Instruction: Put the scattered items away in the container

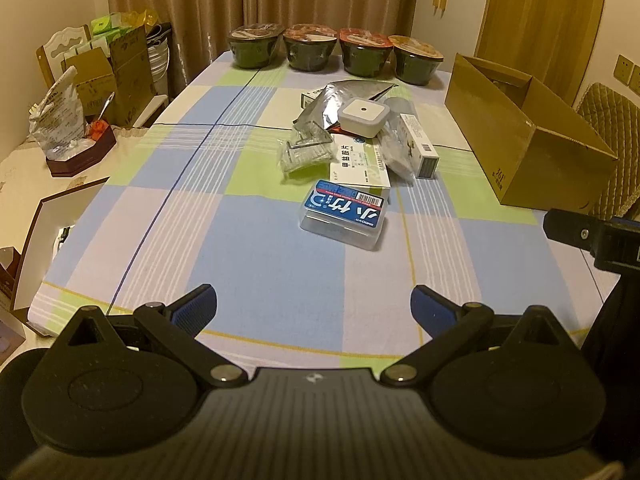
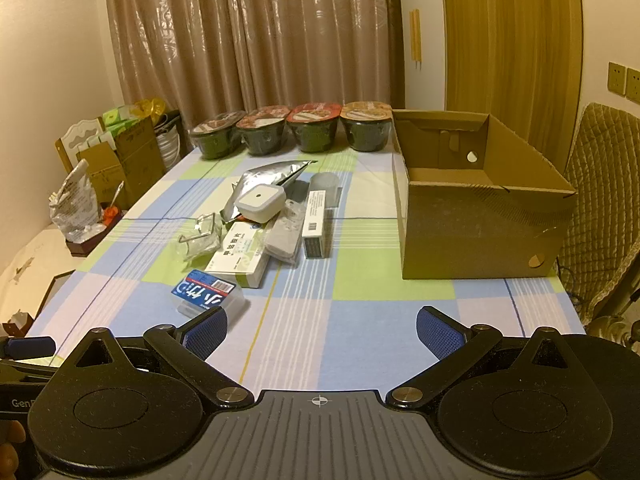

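A heap of loose items lies mid-table: a clear plastic case with a blue label (image 1: 344, 214) (image 2: 206, 294) nearest me, a white-green medicine box (image 1: 358, 164) (image 2: 240, 258), a white square device (image 1: 364, 114) (image 2: 260, 200) on a silver foil pouch (image 1: 340, 96) (image 2: 272, 174), a clear plastic piece with a hex key (image 1: 306, 152) (image 2: 200, 240), and a narrow white carton (image 1: 420, 146) (image 2: 316, 224). An open cardboard box (image 1: 520, 132) (image 2: 480, 216) stands to their right. My left gripper (image 1: 314, 300) and right gripper (image 2: 322, 324) hover open over the near tablecloth, holding nothing.
Four sealed noodle bowls (image 1: 336, 50) (image 2: 292, 130) line the table's far edge. A quilted chair (image 2: 600, 200) stands behind the cardboard box. Left of the table is a side surface with a bag, cartons and a dark tray (image 1: 80, 148). The checked tablecloth (image 1: 260, 248) covers the table.
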The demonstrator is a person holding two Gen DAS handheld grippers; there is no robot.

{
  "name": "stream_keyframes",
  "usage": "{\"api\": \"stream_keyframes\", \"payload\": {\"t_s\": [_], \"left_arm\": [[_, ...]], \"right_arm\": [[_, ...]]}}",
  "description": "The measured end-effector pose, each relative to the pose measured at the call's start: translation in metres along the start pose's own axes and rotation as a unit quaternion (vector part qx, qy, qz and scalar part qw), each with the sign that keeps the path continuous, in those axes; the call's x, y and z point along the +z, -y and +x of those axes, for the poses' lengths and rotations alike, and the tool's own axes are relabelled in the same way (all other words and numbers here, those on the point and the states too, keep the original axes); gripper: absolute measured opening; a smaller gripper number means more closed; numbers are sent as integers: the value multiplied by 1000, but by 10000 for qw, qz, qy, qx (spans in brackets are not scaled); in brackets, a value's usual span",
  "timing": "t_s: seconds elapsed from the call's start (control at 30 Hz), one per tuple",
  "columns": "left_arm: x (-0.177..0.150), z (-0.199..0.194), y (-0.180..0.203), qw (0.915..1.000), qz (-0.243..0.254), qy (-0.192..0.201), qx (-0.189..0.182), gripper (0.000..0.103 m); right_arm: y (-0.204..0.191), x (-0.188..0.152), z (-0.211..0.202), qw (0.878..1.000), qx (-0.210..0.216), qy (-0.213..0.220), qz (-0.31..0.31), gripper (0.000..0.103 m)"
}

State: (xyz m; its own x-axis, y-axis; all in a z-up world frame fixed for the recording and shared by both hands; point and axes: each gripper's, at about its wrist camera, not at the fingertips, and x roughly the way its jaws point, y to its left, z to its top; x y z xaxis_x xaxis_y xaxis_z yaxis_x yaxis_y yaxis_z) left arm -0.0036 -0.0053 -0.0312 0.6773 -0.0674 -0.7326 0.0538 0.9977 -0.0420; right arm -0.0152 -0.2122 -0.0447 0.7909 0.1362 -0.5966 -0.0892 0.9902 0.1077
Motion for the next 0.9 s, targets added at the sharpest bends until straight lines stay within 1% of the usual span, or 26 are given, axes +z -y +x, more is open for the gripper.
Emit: {"api": "stream_keyframes", "payload": {"t_s": [0.9], "left_arm": [[-4,2,-1,10000,27,-64,-2,102]], "right_arm": [[1,1,2,10000,45,39,69,103]]}}
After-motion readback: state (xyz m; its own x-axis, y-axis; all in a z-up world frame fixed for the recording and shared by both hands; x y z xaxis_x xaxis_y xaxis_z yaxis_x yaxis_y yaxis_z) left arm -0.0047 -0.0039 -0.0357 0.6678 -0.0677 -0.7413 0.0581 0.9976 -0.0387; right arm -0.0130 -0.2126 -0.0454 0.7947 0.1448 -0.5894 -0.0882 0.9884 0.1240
